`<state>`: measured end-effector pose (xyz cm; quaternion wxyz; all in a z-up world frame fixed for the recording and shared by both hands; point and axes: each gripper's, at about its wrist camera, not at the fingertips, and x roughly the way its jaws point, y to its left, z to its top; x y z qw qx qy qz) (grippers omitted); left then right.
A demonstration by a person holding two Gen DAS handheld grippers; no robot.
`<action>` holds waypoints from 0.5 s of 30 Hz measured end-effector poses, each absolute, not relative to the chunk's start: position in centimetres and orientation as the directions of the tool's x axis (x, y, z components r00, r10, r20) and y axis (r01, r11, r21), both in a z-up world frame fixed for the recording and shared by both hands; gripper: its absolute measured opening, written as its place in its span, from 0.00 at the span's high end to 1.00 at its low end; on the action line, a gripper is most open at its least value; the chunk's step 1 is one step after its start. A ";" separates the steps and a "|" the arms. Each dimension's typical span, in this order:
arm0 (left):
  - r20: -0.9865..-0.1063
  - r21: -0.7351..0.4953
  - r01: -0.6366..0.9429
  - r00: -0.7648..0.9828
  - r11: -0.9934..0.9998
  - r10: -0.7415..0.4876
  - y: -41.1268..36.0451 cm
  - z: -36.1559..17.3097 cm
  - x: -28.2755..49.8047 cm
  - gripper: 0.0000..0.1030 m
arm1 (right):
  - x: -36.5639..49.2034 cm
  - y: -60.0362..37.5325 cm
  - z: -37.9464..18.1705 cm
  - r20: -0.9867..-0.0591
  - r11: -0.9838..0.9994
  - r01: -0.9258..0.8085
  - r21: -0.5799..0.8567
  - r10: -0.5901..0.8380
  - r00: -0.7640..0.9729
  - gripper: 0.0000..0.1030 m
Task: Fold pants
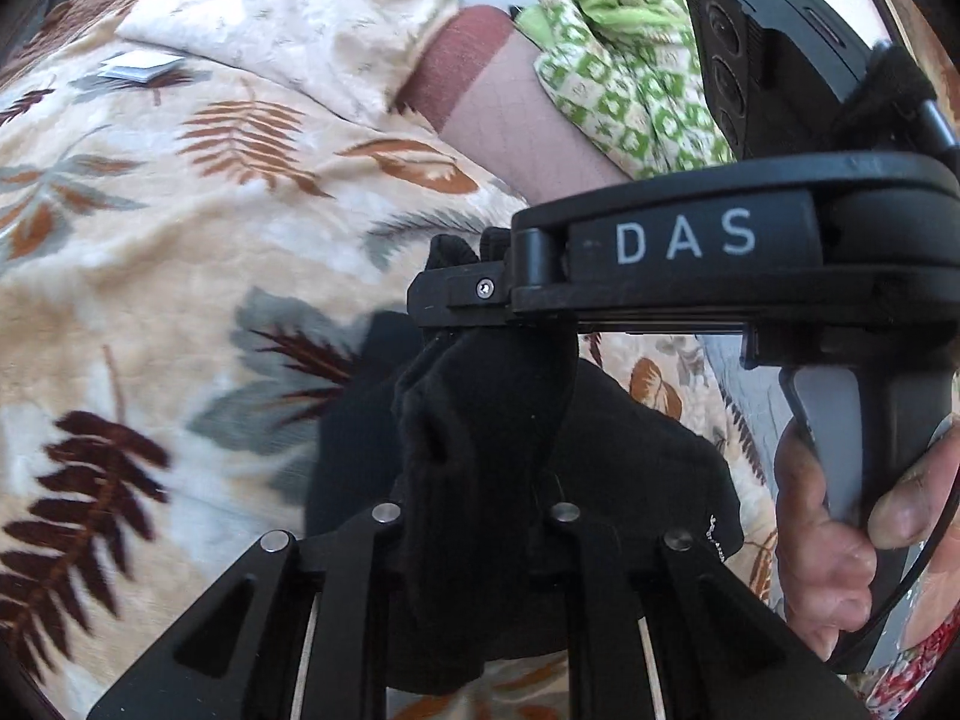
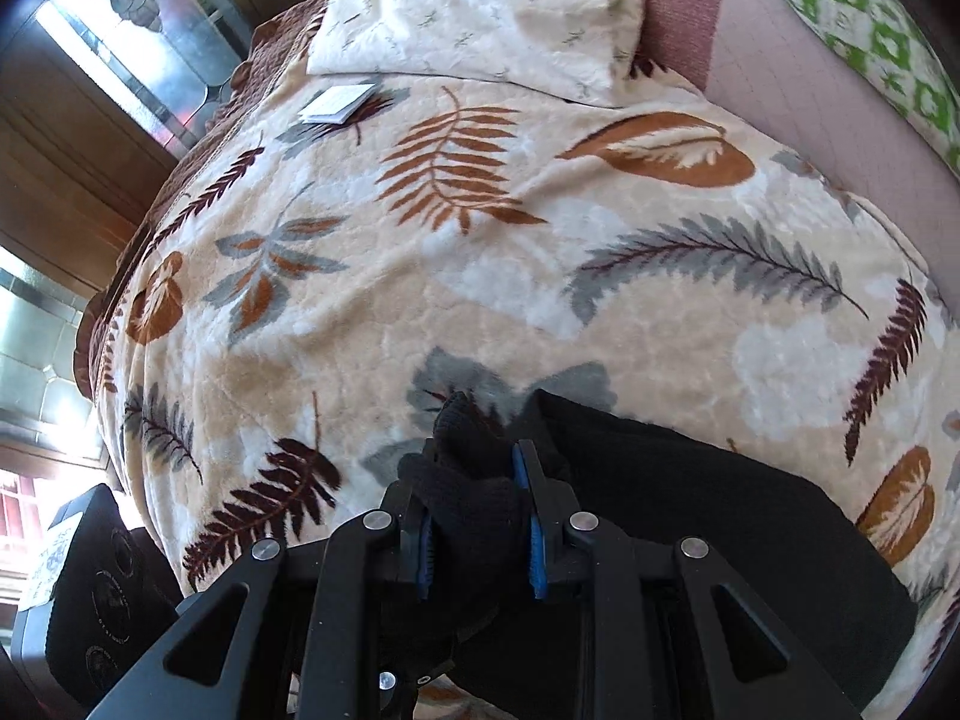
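The black pants lie bunched on a cream blanket with a leaf print. My left gripper is shut on a fold of the black cloth, which fills the gap between its fingers. My right gripper crosses the left wrist view from the right and holds the same bunch from above. In the right wrist view my right gripper is shut on a wad of the pants, between its blue pads. The rest of the pants spreads to the right on the blanket.
A cream pillow lies at the head of the bed, with a small white booklet beside it. A green patterned cloth and a pink sheet lie at the far right. Wooden window frames are left of the bed.
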<state>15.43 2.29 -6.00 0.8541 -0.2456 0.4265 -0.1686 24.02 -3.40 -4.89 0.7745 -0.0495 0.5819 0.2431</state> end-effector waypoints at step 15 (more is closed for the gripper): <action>-0.670 -0.536 0.226 0.472 0.814 -0.573 -5.4 -6.7 10.6 0.38 | 23.2 -21.6 -8.4 -0.918 0.980 -0.080 0.182 0.198 0.344 0.54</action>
